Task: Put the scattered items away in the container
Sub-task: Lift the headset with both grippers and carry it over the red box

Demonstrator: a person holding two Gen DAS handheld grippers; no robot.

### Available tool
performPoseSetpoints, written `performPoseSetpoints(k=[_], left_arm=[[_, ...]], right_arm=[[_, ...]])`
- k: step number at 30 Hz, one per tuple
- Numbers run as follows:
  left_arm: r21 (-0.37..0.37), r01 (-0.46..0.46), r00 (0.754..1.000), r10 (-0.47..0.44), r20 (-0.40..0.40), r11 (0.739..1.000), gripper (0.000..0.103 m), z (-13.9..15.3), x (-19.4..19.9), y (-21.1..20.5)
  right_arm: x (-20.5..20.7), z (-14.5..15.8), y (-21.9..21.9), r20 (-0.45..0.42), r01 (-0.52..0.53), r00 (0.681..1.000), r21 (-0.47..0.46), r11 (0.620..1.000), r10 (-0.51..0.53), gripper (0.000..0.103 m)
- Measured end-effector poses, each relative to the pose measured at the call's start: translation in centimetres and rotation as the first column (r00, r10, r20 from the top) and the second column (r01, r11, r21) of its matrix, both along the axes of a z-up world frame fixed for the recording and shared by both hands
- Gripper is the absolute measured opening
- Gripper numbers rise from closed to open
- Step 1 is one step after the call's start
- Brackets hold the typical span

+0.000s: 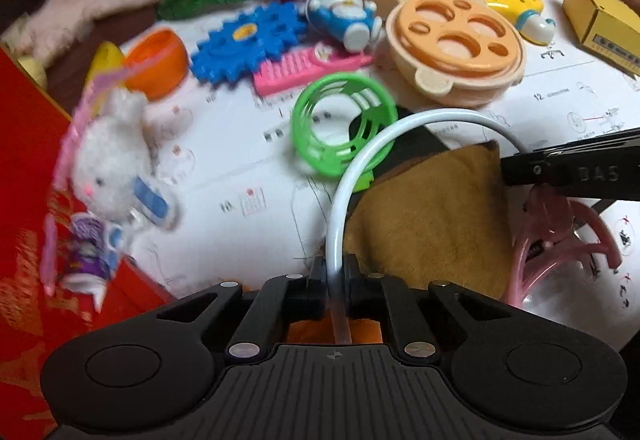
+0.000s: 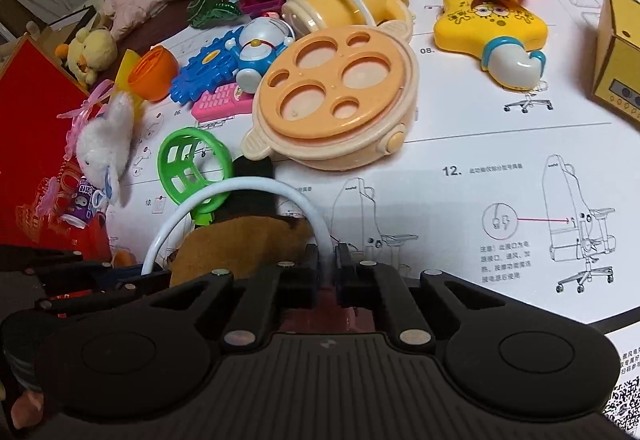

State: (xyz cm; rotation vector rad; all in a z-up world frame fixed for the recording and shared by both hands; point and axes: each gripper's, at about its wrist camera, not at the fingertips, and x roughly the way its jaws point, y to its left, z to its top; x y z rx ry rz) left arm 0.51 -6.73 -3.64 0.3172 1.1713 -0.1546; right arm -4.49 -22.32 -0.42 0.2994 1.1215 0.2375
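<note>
Tools are both pinching the thin white curved plastic band, left tool and right tool sharing its ends, likely to lift it steadily.

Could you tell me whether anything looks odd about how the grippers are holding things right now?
Yes: both the left gripper and the right gripper are shut on opposite ends of one white band, arching over the brown plush.

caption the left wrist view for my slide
Left gripper shut on a white band arching over a brown pouch, toys scattered beyond.
</note>
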Motion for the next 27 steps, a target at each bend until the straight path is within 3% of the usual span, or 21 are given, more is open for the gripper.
performPoseSetpoints(k=[5, 12, 17, 21, 27], left_arm=[[-0.092, -0.016, 1.000, 0.018, 0.017, 0.996, 0.002, 2.5, -0.4, 0.7], [-0.151, -0.034, 0.999, 0.036, 0.009, 0.988, 0.002, 5.3, -1.3, 1.7], [-0.169, -0.009, 0.996, 0.023, 0.081, 0.986, 0.002, 8.4, -2.9, 1.6], [-0.187, -0.035, 0.988, 0.063, 0.142, 0.982, 0.002, 11.3, -4.0, 2.6], [-0.240, -0.112, 0.947, 0.177, 0.270, 0.964, 0.002, 17.0, -6.4, 6.9]], right_arm=[[-0.7, 0.9, 0.0, 0.016, 0.007, 1.000, 0.019, 1.000, -0.007, 0.010], [-1.8, 3.8, -0.4, 0.044, 0.012, 0.999, 0.067, 0.998, -0.015, 0.009], [-2.7, 7.0, 0.0, 0.111, 0.005, 0.994, 0.086, 0.996, -0.014, 0.009], [-2.9, 9.8, 1.1, 0.162, -0.021, 0.987, 0.095, 0.995, 0.005, 0.009], [-3.0, 15.8, 5.2, 0.296, -0.129, 0.950, 0.097, 0.987, 0.095, 0.009]])
